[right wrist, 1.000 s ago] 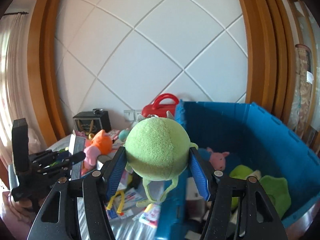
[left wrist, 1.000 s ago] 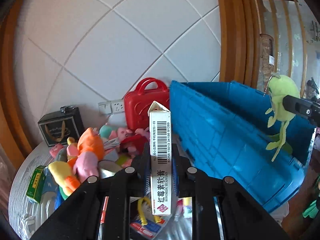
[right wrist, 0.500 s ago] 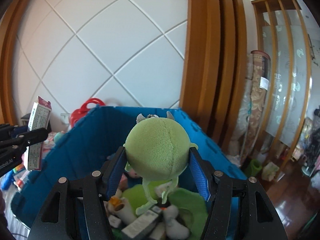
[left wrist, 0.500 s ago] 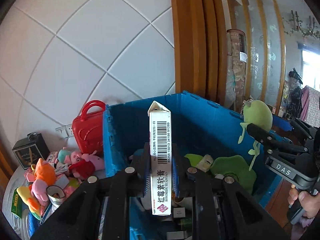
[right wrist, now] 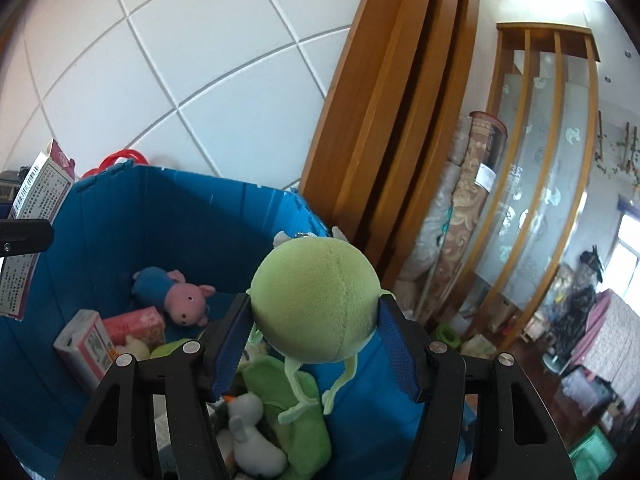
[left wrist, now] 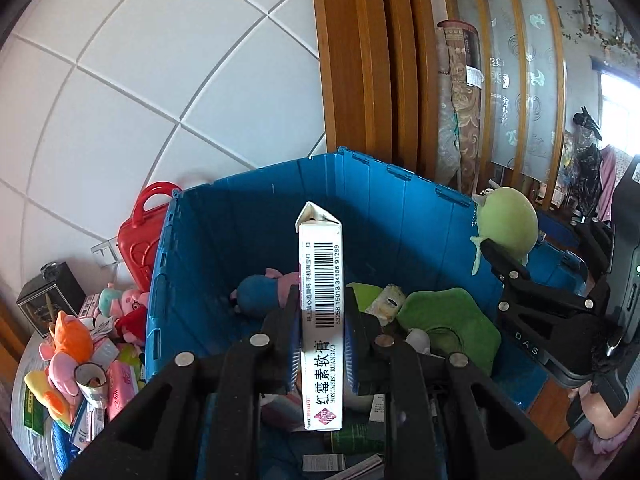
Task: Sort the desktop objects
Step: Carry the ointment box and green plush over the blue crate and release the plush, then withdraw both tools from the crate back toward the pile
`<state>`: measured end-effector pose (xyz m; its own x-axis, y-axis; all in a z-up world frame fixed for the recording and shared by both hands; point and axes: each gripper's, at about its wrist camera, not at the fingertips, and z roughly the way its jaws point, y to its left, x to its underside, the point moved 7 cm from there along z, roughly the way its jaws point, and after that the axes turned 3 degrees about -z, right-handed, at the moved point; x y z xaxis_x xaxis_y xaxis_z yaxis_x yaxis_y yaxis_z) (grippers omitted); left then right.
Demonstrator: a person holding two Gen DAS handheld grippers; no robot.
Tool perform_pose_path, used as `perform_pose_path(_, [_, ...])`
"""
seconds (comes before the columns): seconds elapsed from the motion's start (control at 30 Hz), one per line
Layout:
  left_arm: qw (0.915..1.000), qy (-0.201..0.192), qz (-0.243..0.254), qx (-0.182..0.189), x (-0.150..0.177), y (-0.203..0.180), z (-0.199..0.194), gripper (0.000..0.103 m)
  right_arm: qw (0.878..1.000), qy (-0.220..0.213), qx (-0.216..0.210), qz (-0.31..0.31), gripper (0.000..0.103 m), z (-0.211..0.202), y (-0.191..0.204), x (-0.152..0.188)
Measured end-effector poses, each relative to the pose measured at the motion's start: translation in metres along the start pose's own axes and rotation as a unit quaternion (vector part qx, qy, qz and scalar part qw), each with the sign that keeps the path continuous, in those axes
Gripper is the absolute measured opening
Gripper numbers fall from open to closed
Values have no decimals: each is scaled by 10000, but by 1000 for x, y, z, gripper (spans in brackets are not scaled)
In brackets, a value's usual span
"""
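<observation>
Left fingers (left wrist: pixel 298 320) clamping upright white box (left wrist: pixel 321 320), right fingers (right wrist: pixel 394 344) squeezing green plush (right wrist: pixel 316 300), over blue crate (left wrist: pixel 248 216)

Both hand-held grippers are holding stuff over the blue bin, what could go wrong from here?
The green plush sits near the blue bin's rim by the right hand-held gripper; released there, it may fall outside. Its dangling legs might snag the jaws. The tall box in the left hand-held gripper could land on the crowded toys and tip awkwardly.
</observation>
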<state>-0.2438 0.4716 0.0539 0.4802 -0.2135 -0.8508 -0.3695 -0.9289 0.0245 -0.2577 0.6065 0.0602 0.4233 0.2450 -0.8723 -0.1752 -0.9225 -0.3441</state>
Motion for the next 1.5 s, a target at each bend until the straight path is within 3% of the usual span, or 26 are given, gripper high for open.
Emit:
perform_pose_path(0.23, [9999,79,-2,-113,3,4,2,19,9999,61,-155,25,64,6,8,4])
perform_pose_path(0.3, [9999,121,-44,-111,4,6,3,28,9998,42,-210,60,70,5,9,4])
perform_pose_path(0.33, [9998,125,-83,-111,4,7,3,32,9996,39,-252,89,77,5,9,4])
perform_pose_path(0.4, [9998,77,-156,-128,4,11,1,50,9993,1,-349,153,90,1,10,3])
perform_pose_path(0.47, [9997,-2,-178,-143,3,13,-3,58,9990,-36,-410,177,97,-3,11,2])
perform_pose_path(0.53, [9996,-66,-192,-180,2,15,-7,60,9986,-63,-492,197,102,-6,13,2])
perform_pose_path(0.7, [9989,-242,-272,-280,1,24,-18,69,9975,-136,-649,240,103,-14,16,-1])
perform_pose_path(0.93, [9975,-443,-367,-407,4,42,-36,71,9972,-255,-687,174,103,-28,24,-7])
perform_pose_path(1.07, [9972,-551,-401,-299,7,55,-50,72,9959,-277,-825,233,103,-36,36,-14])
perform_pose_path(1.17, [9959,-662,-457,-423,10,73,-62,71,9940,-361,-995,286,103,-45,50,-22])
perform_pose_path(1.5, [9881,-777,-892,-984,43,182,-105,72,9845,-985,-1451,-25,103,-102,142,-72])
